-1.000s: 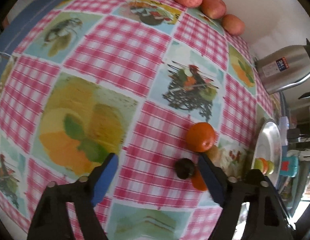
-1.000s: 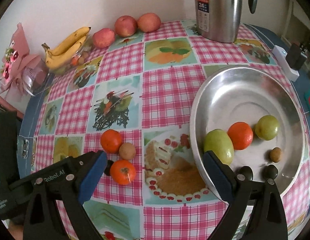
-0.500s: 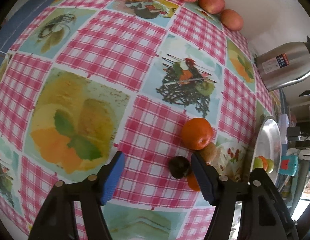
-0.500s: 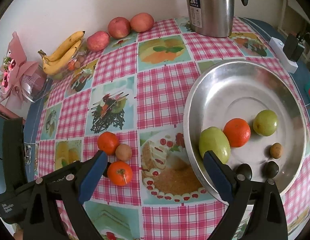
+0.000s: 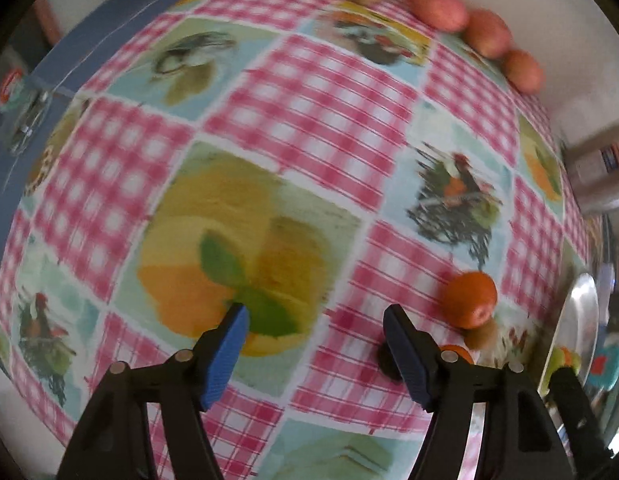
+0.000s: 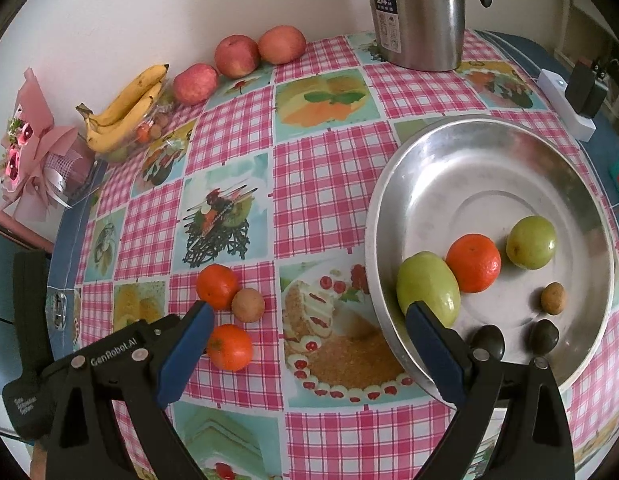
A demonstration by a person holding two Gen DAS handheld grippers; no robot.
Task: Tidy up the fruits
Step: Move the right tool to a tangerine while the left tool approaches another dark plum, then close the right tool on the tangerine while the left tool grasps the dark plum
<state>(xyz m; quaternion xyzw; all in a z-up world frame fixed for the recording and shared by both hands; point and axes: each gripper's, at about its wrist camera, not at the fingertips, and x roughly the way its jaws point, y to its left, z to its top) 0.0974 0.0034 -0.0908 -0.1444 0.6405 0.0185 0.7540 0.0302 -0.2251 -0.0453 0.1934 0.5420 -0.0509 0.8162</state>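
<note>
step in hand, as i read it: collecting the loose fruits off the surface [image 6: 317, 184] into the metal plate [image 6: 461, 152]. left gripper [image 5: 313, 320] hangs over the checked cloth with its fingers spread and nothing between them — they have just been closing a little, on air only. right gripper [image 6: 309, 320] hovers with fingers spread wide, empty, one finger over the plate rim, the other near the loose fruit.

still loose near the front of the cloth: upper orange [image 6: 217, 286], a small brown fruit [image 6: 248, 305] touching it, lower orange [image 6: 229, 347], plus a small dark fruit [image 5: 383, 358] tucked behind the left gripper's right finger. already in the plate: a green fruit [image 6: 427, 290], an orange, a second green one, a small brown one and two dark ones. apples [image 6: 235, 56] and bananas [image 6: 125, 108] sit along the wall, well apart from the plate.

next move probably: shift the left gripper toward the dark fruit or the oranges so one sits between the fingers, lower, then close — small round fruit may roll, so centre it first.

hard to see: left wrist view is motion-blurred; the dark fruit is mostly hidden there and fully hidden by a finger in the right view; lower orange is half cut off by the finger in the left view; kettle [image 6: 417, 12] top is cropped.
</note>
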